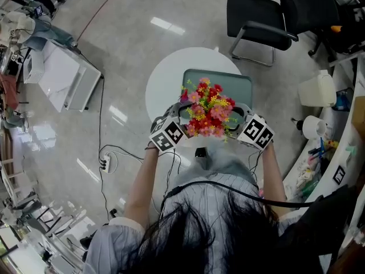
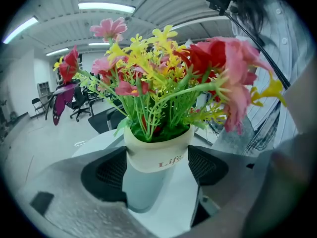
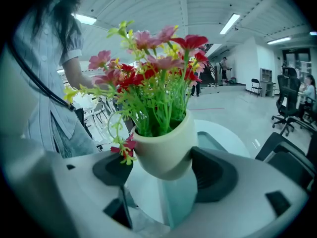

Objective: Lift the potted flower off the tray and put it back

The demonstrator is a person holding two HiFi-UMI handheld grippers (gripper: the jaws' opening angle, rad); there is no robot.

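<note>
My left gripper [image 2: 157, 171] and right gripper [image 3: 164, 171] both clamped on potted flower [image 1: 208, 108], pot clear above teal tray [image 1: 238, 84], frame centre. Round white table [image 1: 164, 79]; glossy grey floor [image 1: 131, 39]; black chairs [image 1: 259, 16] upper right.

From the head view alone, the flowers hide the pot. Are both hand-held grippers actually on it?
Observer: Yes. In the left gripper view, the left hand-held gripper has its pads against both sides of the cream pot.
Operator: And the right one?
Observer: The right hand-held gripper clamps it too; there the pot sits tilted.
Operator: Is it off the tray?
Observer: Seemingly: its rounded base hangs above the teal tray.
</note>
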